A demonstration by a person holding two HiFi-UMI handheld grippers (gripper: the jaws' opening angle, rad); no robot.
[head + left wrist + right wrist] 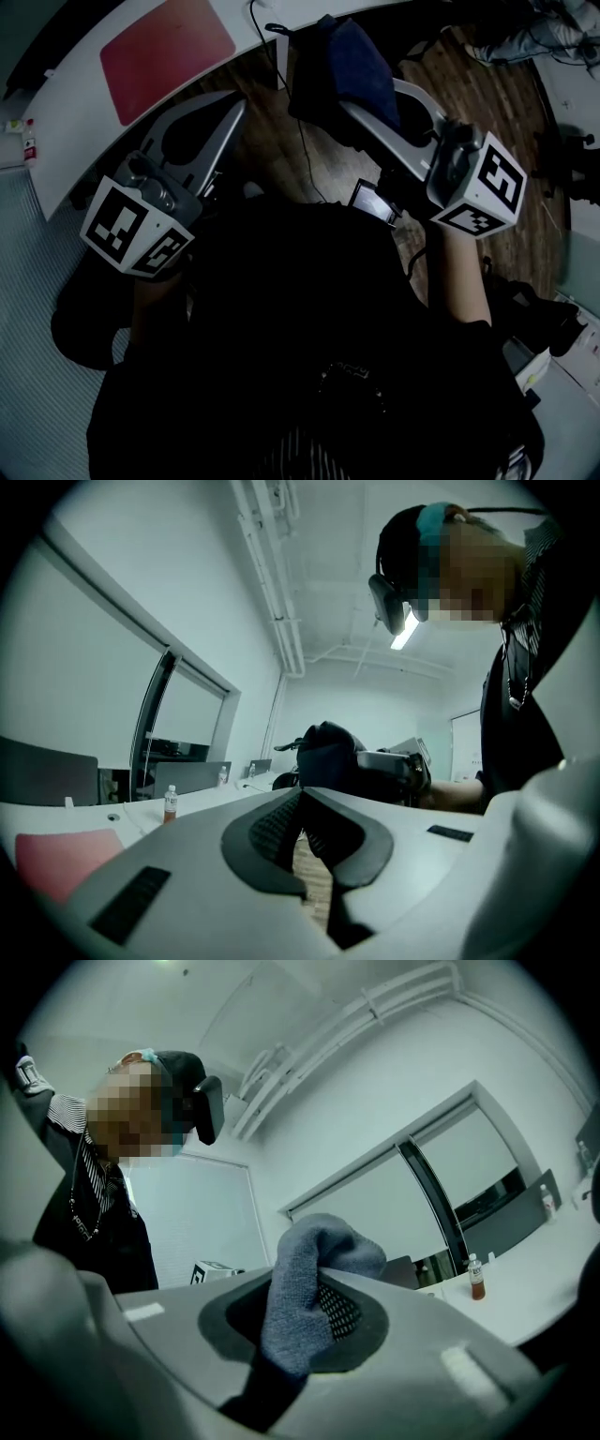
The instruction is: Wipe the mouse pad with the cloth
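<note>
The red mouse pad [167,52] lies flat on the white curved table [84,122], up and to the left of both grippers; it also shows as a pink patch in the left gripper view, the mouse pad [61,860]. My right gripper [352,105] is shut on a dark blue cloth [342,66], held over the wooden floor just off the table's edge. In the right gripper view the cloth [305,1288] bulges up out of the jaws of the right gripper [314,1274]. My left gripper [236,105] is shut with nothing in it, its tips [302,797] meeting, below the pad.
A small bottle [171,803] with brown liquid stands on the table; it also shows in the right gripper view, the bottle [477,1279]. A thin cable [305,150] hangs from the table edge over the wooden floor [272,150]. A small lit device [372,202] is at the person's chest.
</note>
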